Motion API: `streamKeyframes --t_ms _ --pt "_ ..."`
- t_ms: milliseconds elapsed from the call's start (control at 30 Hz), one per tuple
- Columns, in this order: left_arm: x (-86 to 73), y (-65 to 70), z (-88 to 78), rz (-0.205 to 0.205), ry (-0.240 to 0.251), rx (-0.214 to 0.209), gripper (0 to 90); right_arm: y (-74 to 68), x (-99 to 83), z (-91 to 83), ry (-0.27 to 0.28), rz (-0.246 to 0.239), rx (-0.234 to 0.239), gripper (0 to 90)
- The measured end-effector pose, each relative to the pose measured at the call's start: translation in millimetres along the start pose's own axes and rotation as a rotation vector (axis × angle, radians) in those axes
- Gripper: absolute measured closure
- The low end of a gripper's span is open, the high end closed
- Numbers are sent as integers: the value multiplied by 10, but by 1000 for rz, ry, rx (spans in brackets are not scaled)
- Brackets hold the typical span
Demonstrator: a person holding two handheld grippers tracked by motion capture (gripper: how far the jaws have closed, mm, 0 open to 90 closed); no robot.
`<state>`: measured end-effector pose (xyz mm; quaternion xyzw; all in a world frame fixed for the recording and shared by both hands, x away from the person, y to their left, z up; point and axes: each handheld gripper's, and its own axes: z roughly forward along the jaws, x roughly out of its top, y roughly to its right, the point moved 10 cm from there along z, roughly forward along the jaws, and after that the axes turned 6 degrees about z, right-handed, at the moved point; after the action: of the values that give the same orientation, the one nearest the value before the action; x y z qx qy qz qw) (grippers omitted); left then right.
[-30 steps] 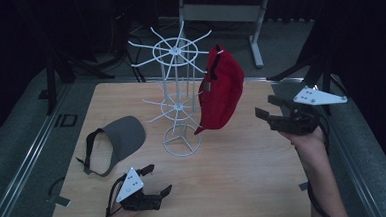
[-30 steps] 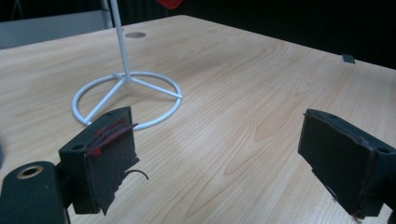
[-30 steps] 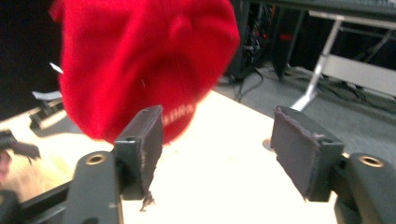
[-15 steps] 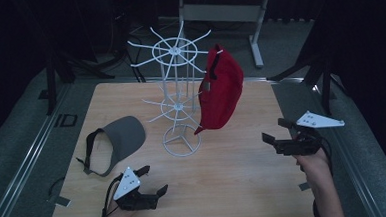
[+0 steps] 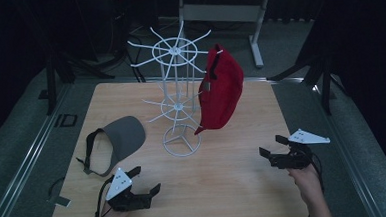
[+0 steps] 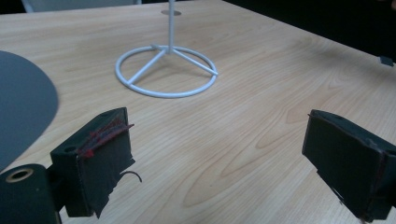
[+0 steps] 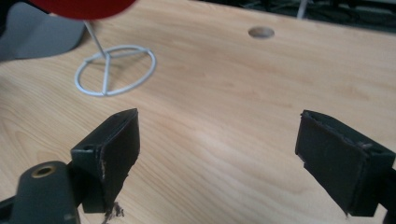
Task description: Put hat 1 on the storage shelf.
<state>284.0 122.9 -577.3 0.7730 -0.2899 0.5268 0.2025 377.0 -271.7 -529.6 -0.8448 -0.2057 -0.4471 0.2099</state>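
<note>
**Both grippers low and empty, red cap on the rack**

From the high view, your right gripper (image 5: 273, 152) sits low over the right side of the table (image 5: 235, 186), its jaws spread wide with nothing between them; they have just been opening. The red cap (image 5: 221, 92) hangs on an upper arm of the white rack (image 5: 176, 89), well apart from that gripper, up and to its left. Your left gripper (image 5: 144, 183) rests near the front edge, jaws also wide and empty. The grey visor (image 5: 120, 140) lies flat on the table just beyond it, left of the rack's ring base.

In the left gripper view, your two black jaws stand far apart over bare wood. The ring base (image 6: 166, 70) lies ahead, and the visor's brim (image 6: 23, 107) shows at the left edge.

In the right gripper view, your jaws stand equally wide over bare wood. The ring base (image 7: 116, 70) is ahead to the left, with the cap's red underside (image 7: 81, 7) hanging at the top edge above it and the visor (image 7: 42, 32) behind.
</note>
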Motion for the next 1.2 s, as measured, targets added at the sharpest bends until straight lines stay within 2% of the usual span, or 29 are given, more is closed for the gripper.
streamKeyframes --t_ms 100,200,333,467,533,667,867,933,1200 --pt "-55 -47 -13 9 -36 22 86 72 -108 22 -9 5 -35 139" --pt "-128 -78 -34 2 -67 26 86 151 -218 22 -11 28 -61 140" --pt "-171 -120 -86 -34 -73 26 86 223 -347 13 -20 45 -78 140" --pt "-183 -161 -174 -36 -82 37 87 254 -453 -4 -21 51 -91 140" --pt "-185 -185 -229 -31 -72 40 86 263 -496 -13 -15 59 -90 140" --pt "-225 -265 -313 -19 -86 62 101 281 -549 -18 -11 63 -94 140" --pt "-264 -364 -402 -50 -80 76 106 339 -563 -26 0 72 -120 140" --pt "-268 -374 -425 -54 -73 67 106 356 -575 -26 2 79 -128 140" --pt "-337 -428 -508 -53 -95 70 111 375 -681 -18 -14 89 -136 140"
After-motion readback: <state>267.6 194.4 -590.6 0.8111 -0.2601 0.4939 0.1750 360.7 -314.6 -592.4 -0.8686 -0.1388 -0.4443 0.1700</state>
